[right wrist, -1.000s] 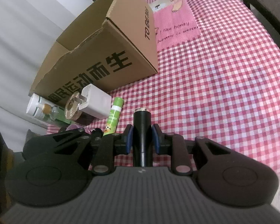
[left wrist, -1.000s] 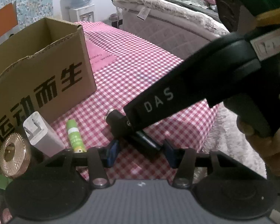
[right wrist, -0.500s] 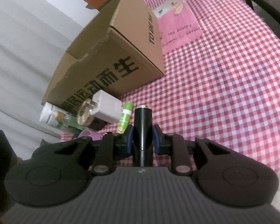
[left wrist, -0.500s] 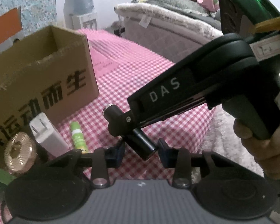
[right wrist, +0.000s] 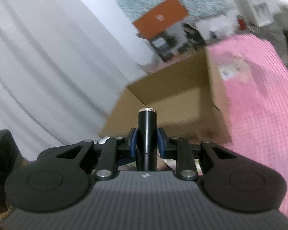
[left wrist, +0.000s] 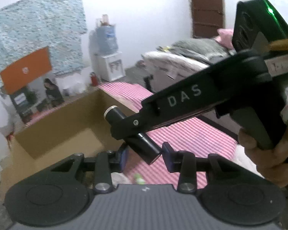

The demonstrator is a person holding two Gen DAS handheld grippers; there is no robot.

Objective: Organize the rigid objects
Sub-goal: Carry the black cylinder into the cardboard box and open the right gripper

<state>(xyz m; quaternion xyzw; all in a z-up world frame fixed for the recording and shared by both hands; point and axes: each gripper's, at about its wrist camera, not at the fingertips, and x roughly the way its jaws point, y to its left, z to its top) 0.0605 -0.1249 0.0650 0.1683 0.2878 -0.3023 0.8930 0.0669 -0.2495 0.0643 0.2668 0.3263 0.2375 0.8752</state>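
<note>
Now right claw (right wrist: pixel 146 140), black cylinder (right wrist: pixel 146 128) raised above box (right wrist: pixel 174 95)

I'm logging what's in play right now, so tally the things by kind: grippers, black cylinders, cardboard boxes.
Grippers: 2, the left gripper and the right gripper.
Black cylinders: 1, the black cylinder, clamped in the right gripper.
Cardboard boxes: 1, the open cardboard box.
Total: 4.

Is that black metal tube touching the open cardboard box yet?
Apart. The right wrist view shows the black tube, clamped in the right gripper, raised before the box.
</note>
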